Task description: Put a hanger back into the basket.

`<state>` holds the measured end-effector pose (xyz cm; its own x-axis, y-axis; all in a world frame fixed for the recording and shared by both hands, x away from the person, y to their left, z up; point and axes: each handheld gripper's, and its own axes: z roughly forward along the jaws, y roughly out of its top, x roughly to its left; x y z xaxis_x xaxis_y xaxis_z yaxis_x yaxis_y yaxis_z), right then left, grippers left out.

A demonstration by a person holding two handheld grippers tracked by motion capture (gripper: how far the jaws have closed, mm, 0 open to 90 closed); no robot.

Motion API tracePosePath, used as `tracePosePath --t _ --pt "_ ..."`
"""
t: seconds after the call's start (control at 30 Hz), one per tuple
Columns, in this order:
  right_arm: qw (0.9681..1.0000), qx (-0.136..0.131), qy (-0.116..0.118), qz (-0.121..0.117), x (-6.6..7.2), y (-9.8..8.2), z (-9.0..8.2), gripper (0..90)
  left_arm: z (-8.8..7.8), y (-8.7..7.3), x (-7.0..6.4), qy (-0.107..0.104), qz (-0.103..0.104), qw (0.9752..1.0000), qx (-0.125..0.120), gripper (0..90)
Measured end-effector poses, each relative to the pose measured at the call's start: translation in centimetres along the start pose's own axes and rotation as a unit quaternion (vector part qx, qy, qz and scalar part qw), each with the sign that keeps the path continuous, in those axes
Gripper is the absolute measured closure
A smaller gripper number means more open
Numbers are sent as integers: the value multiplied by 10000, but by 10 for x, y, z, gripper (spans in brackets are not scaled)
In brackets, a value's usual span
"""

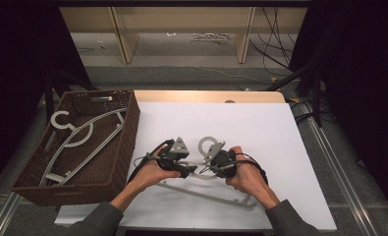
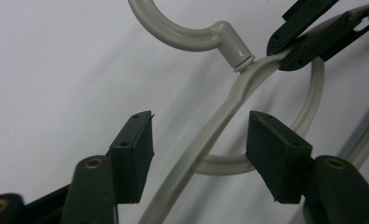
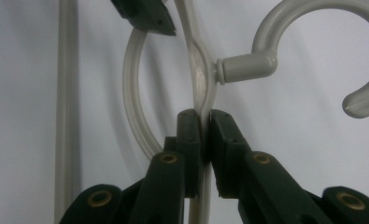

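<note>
Your right tool (image 3: 204, 119) is clamped on the shoulder bar of the grey hanger (image 1: 208, 189), just below its hook (image 3: 313, 51). Your left tool (image 2: 198, 158) stands half open, the bar between its pads but untouched. If you close off-centre, the thin bar may slip sideways and twist in the right tool, dropping onto the desk (image 1: 260, 128).

We saw a white tabletop (image 1: 260, 128) edged by pale wood, grey floor (image 1: 191, 73) beyond, light wooden shelving (image 1: 181, 29) at the back, loose cables (image 1: 275, 49) trailing, and darkness on both sides.
</note>
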<state>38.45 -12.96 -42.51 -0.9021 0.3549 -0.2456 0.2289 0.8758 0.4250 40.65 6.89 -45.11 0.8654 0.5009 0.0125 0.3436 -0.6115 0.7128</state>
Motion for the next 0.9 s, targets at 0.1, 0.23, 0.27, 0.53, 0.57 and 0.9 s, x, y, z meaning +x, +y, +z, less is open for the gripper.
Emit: tracePosePath --t 0.1,0.23,0.27,0.53,0.57,0.9 --pt "10000 -25 15 -62 2 1 0 828 6 1 -1 -268 -34 9996 88 486" --pt "9999 -58 53 -128 4 3 -1 828 6 3 2 -238 529 9977 349 627" --pt "9999 -62 60 -139 4 3 -1 828 5 3 1 -244 572 9974 367 642" --pt "9990 -396 -187 -39 0 4 -7 725 -9 9 -6 -367 1013 9935 364 788" --pt "9987 -474 -202 -2 -1 4 -8 678 -11 9 -8 -329 1032 9936 313 810" --pt "9885 -1222 -459 765 -12 -2 -21 424 -22 9 -4 -130 541 9984 81 818"
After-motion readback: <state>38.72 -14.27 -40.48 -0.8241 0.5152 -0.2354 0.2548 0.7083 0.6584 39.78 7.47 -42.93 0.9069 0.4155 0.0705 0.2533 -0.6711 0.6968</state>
